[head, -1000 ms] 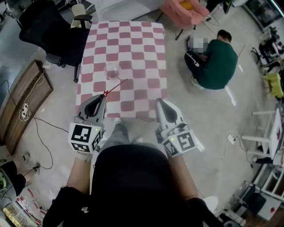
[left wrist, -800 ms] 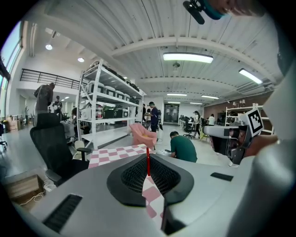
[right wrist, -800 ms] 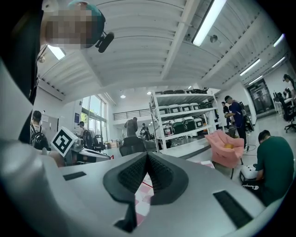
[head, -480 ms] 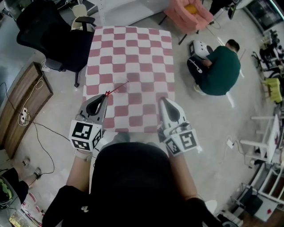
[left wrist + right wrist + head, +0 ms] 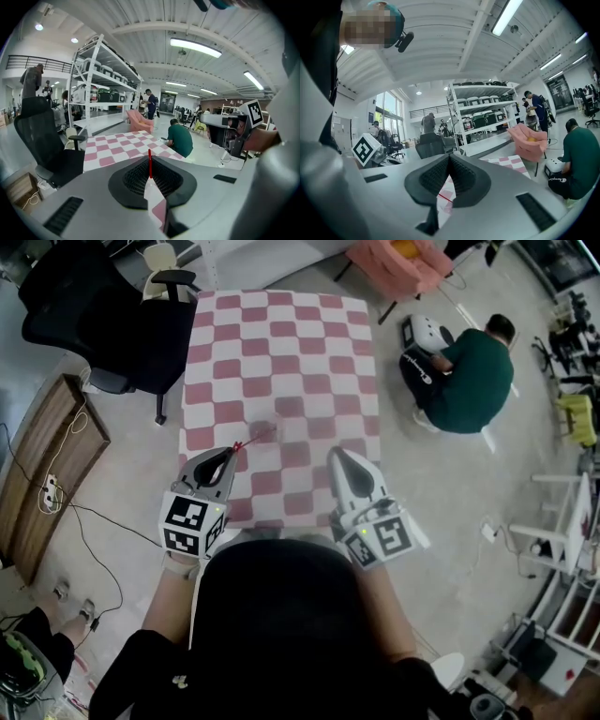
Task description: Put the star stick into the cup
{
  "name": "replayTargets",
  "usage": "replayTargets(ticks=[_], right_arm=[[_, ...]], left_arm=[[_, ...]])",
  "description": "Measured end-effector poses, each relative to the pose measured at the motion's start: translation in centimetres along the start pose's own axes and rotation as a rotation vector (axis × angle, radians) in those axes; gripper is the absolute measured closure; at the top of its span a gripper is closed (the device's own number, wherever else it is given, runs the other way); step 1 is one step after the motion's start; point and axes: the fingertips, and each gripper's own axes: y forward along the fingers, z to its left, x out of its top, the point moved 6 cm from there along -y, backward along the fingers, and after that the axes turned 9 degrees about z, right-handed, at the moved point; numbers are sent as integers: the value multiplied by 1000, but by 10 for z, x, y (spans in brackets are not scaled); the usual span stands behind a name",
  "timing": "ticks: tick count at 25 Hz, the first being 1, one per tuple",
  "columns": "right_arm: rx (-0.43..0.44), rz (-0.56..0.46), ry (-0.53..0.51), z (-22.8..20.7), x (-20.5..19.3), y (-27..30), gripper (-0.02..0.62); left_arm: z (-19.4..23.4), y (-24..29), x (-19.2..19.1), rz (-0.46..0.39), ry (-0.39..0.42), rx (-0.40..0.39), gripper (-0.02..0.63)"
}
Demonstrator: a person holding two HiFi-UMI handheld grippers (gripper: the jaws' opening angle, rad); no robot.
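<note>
The star stick is a thin red rod over the near part of the checked table, well short of its middle. Its near end is pinched in the left gripper, and its free length slants away toward two o'clock. In the left gripper view it stands up red between pads pressed together on it. The star itself is too small to make out.

It looks very light and slender – probably stiff enough to steer, yet likely to whip at the tip and to pivot in the pads if it is bumped. A hold near one end, as here, leaves a long free length to lead into a cup, though a firmer squeeze may be needed to stop it rolling. I cannot pick out the cup with any certainty on the cloth.

The right gripper hangs at three o'clock of the left one, its jaws together on nothing.

Beyond the table, a black chair sits at ten o'clock, and a person in green crouches on the floor at two o'clock.
</note>
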Motion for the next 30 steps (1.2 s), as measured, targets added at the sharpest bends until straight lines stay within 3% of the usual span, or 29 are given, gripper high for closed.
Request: replayTargets(ticks=[13,20,24,30], right_arm=[[-35,58,15,0,-14,19,580],[-39,62,17,-2,-15,23,580],[-30,62,15,-2,-14,25,580],[-9,55,4,1,-11,25,580]], left_arm=[[19,38,-15,80,30,-71,554],[27,43,-16,75,41,-44,551],[28,44,-16,77,40,-32,467],[31,38,-15,59,27,4,426]])
